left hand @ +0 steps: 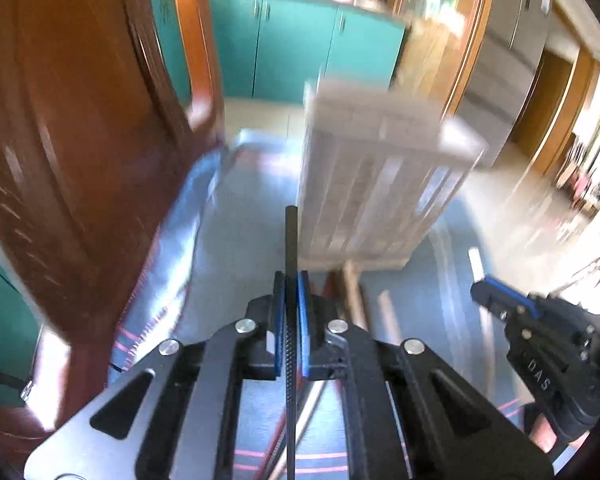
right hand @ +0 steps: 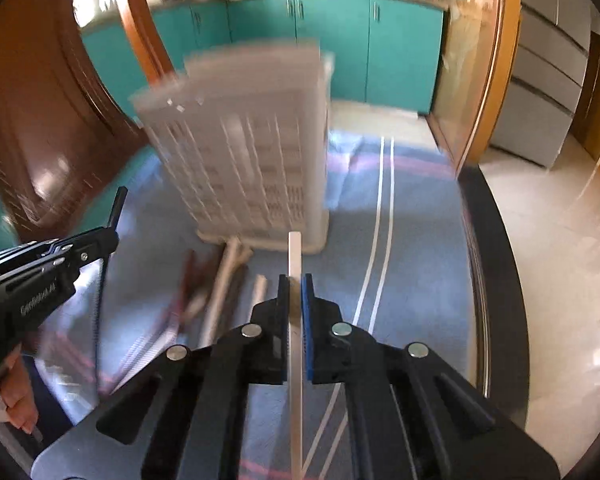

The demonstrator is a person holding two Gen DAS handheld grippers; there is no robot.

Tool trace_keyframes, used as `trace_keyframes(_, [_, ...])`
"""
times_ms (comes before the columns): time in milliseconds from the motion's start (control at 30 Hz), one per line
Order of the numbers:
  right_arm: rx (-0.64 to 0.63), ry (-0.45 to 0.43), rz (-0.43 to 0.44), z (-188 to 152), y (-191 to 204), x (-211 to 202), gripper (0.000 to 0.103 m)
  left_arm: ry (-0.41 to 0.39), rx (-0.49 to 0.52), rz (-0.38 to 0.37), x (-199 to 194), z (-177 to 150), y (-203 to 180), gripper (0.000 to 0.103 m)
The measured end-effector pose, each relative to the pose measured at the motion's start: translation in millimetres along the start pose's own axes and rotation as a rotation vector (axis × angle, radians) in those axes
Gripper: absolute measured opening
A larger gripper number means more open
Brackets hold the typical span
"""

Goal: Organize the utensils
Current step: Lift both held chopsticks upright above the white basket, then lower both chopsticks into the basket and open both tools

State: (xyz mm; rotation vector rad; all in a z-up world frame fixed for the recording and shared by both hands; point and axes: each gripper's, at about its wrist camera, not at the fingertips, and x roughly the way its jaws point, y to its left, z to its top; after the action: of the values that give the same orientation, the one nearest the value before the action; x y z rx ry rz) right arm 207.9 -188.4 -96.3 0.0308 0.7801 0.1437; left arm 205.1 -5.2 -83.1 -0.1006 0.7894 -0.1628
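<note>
Your left tool [left hand: 291, 280] is clamped on a black rod-like utensil [left hand: 291, 240], and your right tool [right hand: 295, 280] is clamped on a pale, flat stick utensil [right hand: 295, 256]. Both are held above the blue striped cloth [right hand: 412, 240] on the tabletop. Just ahead stands the white slotted utensil holder [right hand: 252, 152], with loose utensils [right hand: 224, 280] lying at its base.

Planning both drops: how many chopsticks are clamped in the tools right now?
2. A black chopstick is clamped in the left tool; a white chopstick in the right tool. More lie blurred before the white holder.
</note>
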Motion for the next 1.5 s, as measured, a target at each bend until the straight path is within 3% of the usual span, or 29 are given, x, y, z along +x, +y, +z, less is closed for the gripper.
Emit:
trace_keyframes(167, [0.072,-0.145,0.096,22,-11,-64,0.007,-0.200,-0.036,-0.054,-69,40,-5,0.007])
trace_keyframes(333, [0.103,-0.323,0.167,63,-20,-114,0.007,-0.362,-0.121,-0.108,-106,77,-5,0.007])
trace_keyframes(467, [0.141,-0.463,0.193,93,-28,-138,0.007,-0.425,-0.238,-0.158,-112,99,9,0.007])
trace_keyframes(600, [0.204,-0.544,0.192,120,-43,-138,0.007,-0.471,-0.352,-0.229,-105,114,27,0.007])
trace_keyframes(700, [0.234,-0.627,0.148,136,-50,-137,0.007,-0.517,-0.397,-0.193,-95,122,39,0.007])
trace_keyframes(767, [0.198,-0.618,0.074,143,-41,-129,0.007,-0.527,-0.403,-0.159,-83,127,41,0.007])
trace_keyframes(867, [0.170,-0.553,0.054,143,-38,-102,0.007,-0.531,-0.416,-0.166,-72,131,42,0.007])
trace_keyframes(1000, [0.166,-0.483,0.043,131,-35,-70,0.007,-0.528,-0.354,-0.063,-56,129,29,0.007])
trace_keyframes(1333, [0.120,-0.403,0.006,113,-29,-53,0.007,-0.389,-0.233,-0.025,-23,103,9,0.008])
trace_keyframes(1433, [0.123,-0.410,-0.006,106,-32,-61,0.030,-0.394,-0.209,-0.016,-25,98,4,0.008])
trace_keyframes(1467, [0.126,-0.422,-0.007,103,-33,-68,0.038,-0.403,-0.202,-0.011,-29,96,3,0.012])
trace_keyframes(1500, [0.126,-0.431,-0.011,100,-35,-74,0.039,-0.408,-0.194,-0.013,-32,93,2,0.020])
